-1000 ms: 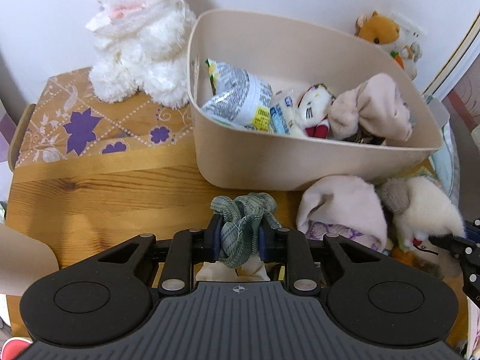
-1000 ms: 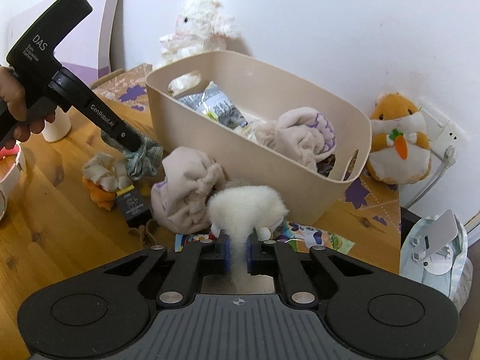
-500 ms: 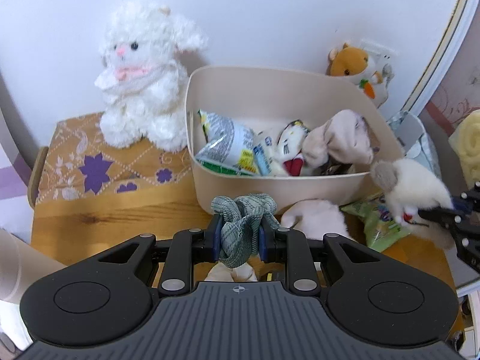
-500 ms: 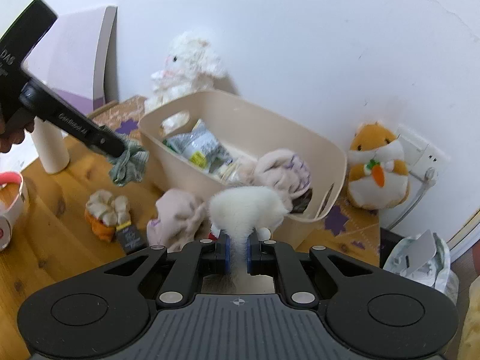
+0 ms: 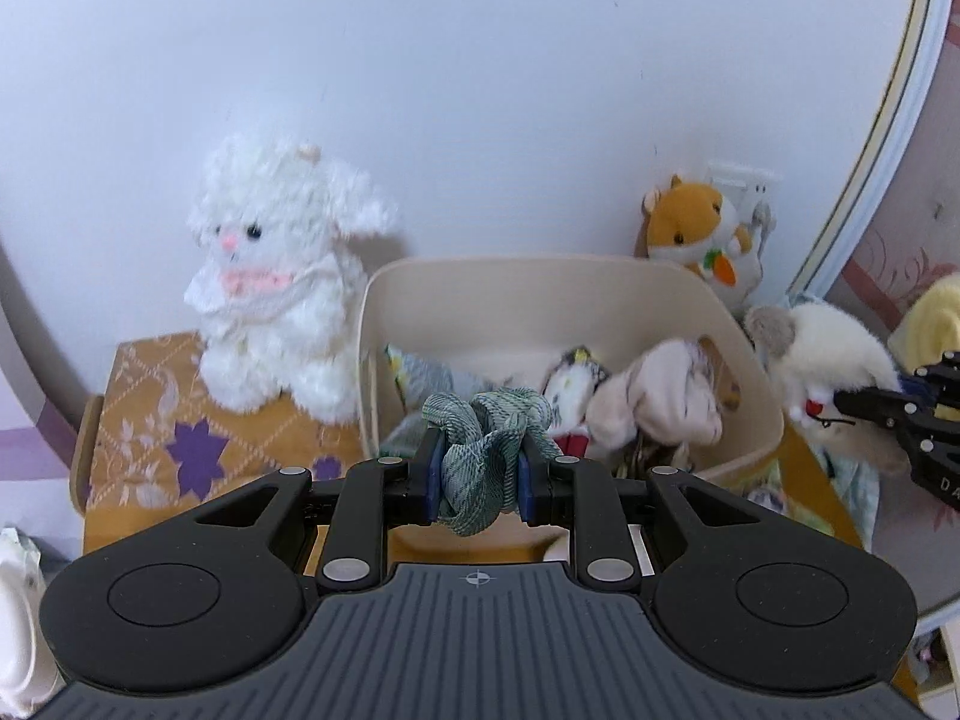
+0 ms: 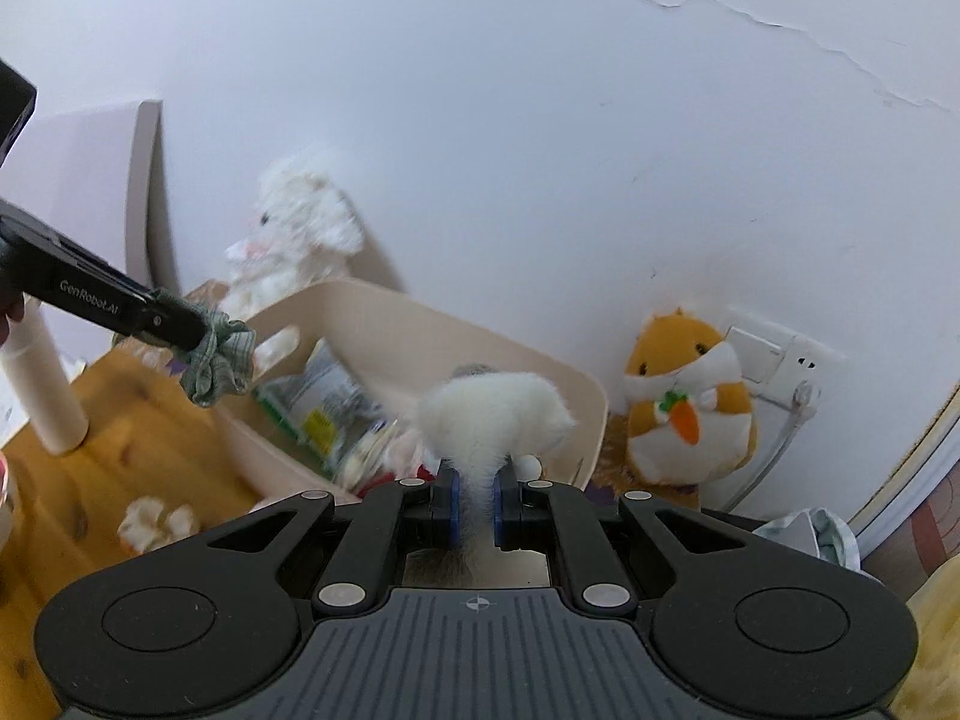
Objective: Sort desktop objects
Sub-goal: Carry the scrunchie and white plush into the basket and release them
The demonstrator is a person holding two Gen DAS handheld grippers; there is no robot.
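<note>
My left gripper (image 5: 479, 480) is shut on a green checked scrunchie (image 5: 486, 450) and holds it up in front of the beige bin (image 5: 540, 282); it also shows in the right wrist view (image 6: 219, 360). My right gripper (image 6: 474, 498) is shut on a white plush toy (image 6: 498, 414), held above the bin's right end (image 6: 591, 414); the toy shows at the right in the left wrist view (image 5: 822, 354). The bin holds a snack packet (image 6: 318, 402), a small cat plush (image 5: 573, 378) and a pink cloth bundle (image 5: 660, 402).
A white lamb plush (image 5: 282, 288) sits on a patterned cloth (image 5: 162, 420) left of the bin. An orange hamster plush (image 6: 690, 396) sits by a wall socket (image 6: 780, 360) at the right. A cream scrunchie (image 6: 156, 525) lies on the wooden table (image 6: 72, 492). A white cylinder (image 6: 45, 396) stands at the left.
Both grippers have risen and moved toward the bin, carrying the scrunchie and the white plush toy up off the table to the bin's rim height.
</note>
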